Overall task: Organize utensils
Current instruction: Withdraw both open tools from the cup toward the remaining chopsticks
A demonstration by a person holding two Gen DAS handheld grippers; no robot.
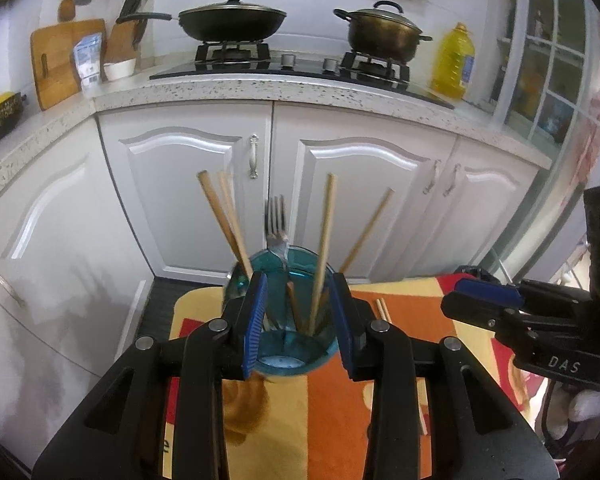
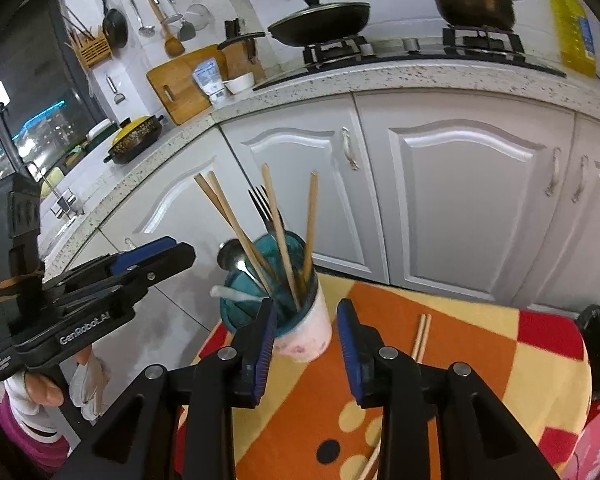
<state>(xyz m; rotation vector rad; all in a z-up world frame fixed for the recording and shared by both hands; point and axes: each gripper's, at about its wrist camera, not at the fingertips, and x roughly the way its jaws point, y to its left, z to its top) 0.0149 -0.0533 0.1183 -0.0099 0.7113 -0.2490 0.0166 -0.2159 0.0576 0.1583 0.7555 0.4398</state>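
Two chopsticks (image 2: 421,338) left beyond right gripper (image 2: 307,346), jaws apart, empty; left gripper (image 1: 302,322) apart astride cup (image 1: 288,320); fetch pair next.

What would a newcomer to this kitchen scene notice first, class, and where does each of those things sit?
First, the blue cup packed with chopsticks and a fork, standing at the far edge of the orange, yellow and red cloth. Next, a loose pair of chopsticks lying on that cloth to the cup's right. Behind, a lidded pan and pot sit on the stove.
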